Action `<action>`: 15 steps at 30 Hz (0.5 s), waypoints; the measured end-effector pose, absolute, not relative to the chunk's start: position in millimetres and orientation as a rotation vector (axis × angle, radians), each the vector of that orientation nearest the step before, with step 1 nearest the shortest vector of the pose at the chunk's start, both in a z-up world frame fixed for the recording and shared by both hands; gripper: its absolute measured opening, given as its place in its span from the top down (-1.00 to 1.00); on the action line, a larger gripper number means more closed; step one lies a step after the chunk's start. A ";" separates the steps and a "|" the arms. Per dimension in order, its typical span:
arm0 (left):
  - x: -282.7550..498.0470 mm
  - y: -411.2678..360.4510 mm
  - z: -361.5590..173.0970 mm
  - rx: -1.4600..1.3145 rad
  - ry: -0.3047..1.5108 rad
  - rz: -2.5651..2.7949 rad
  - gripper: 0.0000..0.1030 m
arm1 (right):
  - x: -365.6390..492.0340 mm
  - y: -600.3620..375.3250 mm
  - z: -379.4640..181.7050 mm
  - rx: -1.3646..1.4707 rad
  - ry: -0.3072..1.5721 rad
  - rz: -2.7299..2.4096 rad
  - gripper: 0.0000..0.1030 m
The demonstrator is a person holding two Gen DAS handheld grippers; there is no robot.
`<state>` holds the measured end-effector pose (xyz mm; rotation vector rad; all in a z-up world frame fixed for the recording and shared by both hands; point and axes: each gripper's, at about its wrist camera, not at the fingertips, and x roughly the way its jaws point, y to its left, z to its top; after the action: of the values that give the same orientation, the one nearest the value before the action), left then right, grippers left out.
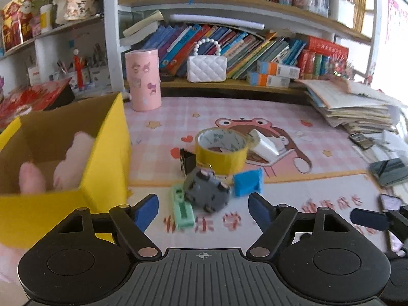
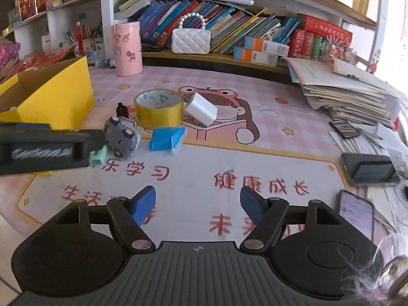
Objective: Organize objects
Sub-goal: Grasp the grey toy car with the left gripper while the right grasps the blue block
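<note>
Left gripper (image 1: 203, 205): your jaws gape, lower centre, just short of the grey toy car (image 1: 206, 191).
Right gripper (image 2: 198, 200): your jaws apart, holding nothing.
Yellow box (image 1: 107, 150): left of frame.

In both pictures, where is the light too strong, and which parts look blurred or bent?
Left wrist view: the window side at the far right is washed out white; the red print on the mat near the open left gripper is smeared; the shelf curves from the fisheye lens. Right wrist view: the right edge also glares; the toy car is sharper; the shelf boards bow too.
</note>
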<state>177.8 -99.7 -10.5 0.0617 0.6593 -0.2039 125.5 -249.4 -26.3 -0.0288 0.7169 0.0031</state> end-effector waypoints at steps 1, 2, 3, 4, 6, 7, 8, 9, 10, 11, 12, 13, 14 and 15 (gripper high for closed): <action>184.5 -103.7 -12.7 0.074 0.662 -0.198 -0.52 | 131.0 -250.8 -27.6 -0.030 0.717 0.013 -0.39; 190.7 -107.2 -15.3 0.084 0.667 -0.198 -0.52 | 135.6 -252.4 -28.5 -0.032 0.716 0.023 -0.39; 197.3 -110.8 -18.3 0.097 0.673 -0.195 -0.52 | 139.4 -253.4 -29.0 -0.034 0.714 0.031 -0.39; 203.6 -114.7 -21.5 0.112 0.682 -0.190 -0.52 | 144.4 -254.5 -29.5 -0.036 0.711 0.041 -0.39; 213.7 -119.9 -27.6 0.133 0.698 -0.189 -0.50 | 152.1 -255.6 -30.5 -0.042 0.705 0.058 -0.39; 218.4 -123.3 -30.6 0.148 0.704 -0.188 -0.50 | 156.9 -256.5 -31.0 -0.046 0.704 0.068 -0.39; 221.6 -126.1 -33.5 0.162 0.708 -0.189 -0.50 | 160.4 -257.1 -31.6 -0.048 0.704 0.075 -0.39; 224.6 -129.1 -36.4 0.178 0.711 -0.189 -0.50 | 163.8 -257.6 -32.2 -0.049 0.704 0.081 -0.39; 228.1 -132.1 -39.6 0.196 0.714 -0.188 -0.50 | 167.2 -258.6 -32.9 -0.049 0.704 0.089 -0.39; 231.6 -134.7 -42.3 0.213 0.719 -0.183 -0.49 | 169.8 -259.7 -33.6 -0.048 0.705 0.095 -0.39; 235.3 -136.5 -45.6 0.226 0.728 -0.176 -0.46 | 172.1 -260.9 -34.1 -0.048 0.705 0.102 -0.39; 239.1 -138.1 -48.8 0.234 0.740 -0.172 -0.40 | 174.3 -262.1 -34.9 -0.047 0.706 0.108 -0.39; 242.3 -139.5 -51.9 0.241 0.751 -0.171 -0.35 | 176.2 -263.2 -35.6 -0.047 0.707 0.113 -0.39; 244.8 -140.9 -54.9 0.250 0.761 -0.171 -0.33 | 178.4 -264.3 -36.4 -0.046 0.708 0.118 -0.39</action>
<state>244.8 -140.9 -54.9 0.2500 0.7612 -0.1709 178.4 -264.3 -36.4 -0.0461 0.7077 0.1184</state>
